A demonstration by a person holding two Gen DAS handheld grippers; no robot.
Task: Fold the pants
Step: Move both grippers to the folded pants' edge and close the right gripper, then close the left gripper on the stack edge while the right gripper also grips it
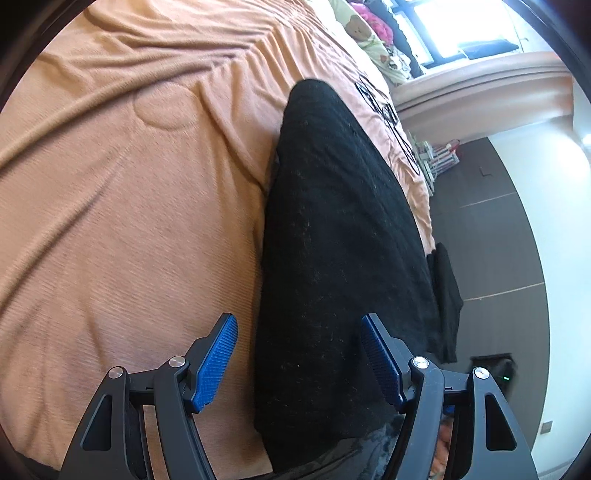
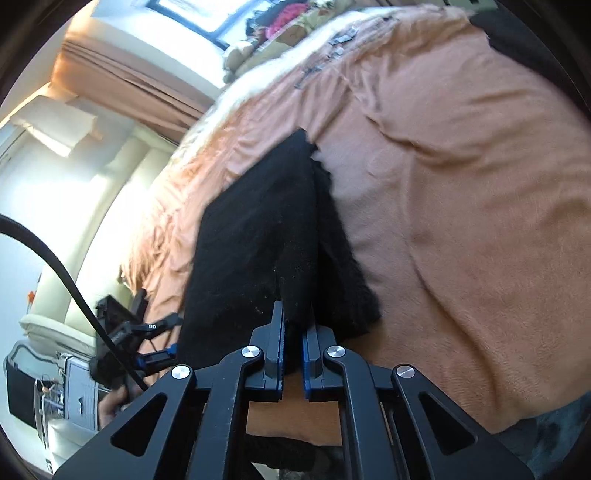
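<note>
Black pants (image 1: 332,240) lie lengthwise on an orange bed cover (image 1: 129,221), near the bed's right edge. My left gripper (image 1: 299,321) is open above their near end. Its left pad is over the cover and its right pad over the black cloth, neither pressing on it. In the right wrist view my right gripper (image 2: 294,325) is shut on a raised fold of the pants (image 2: 258,236), with cloth pinched between the blue pads. The left gripper (image 2: 147,332) also shows at the left of that view, held by a hand (image 2: 110,402).
The bed edge drops to a dark floor (image 1: 480,221) on the right. A black flap (image 1: 447,295) hangs over that edge. Pillows and soft toys (image 1: 362,29) sit at the far end under a window. A black cable (image 2: 55,266) crosses the right wrist view.
</note>
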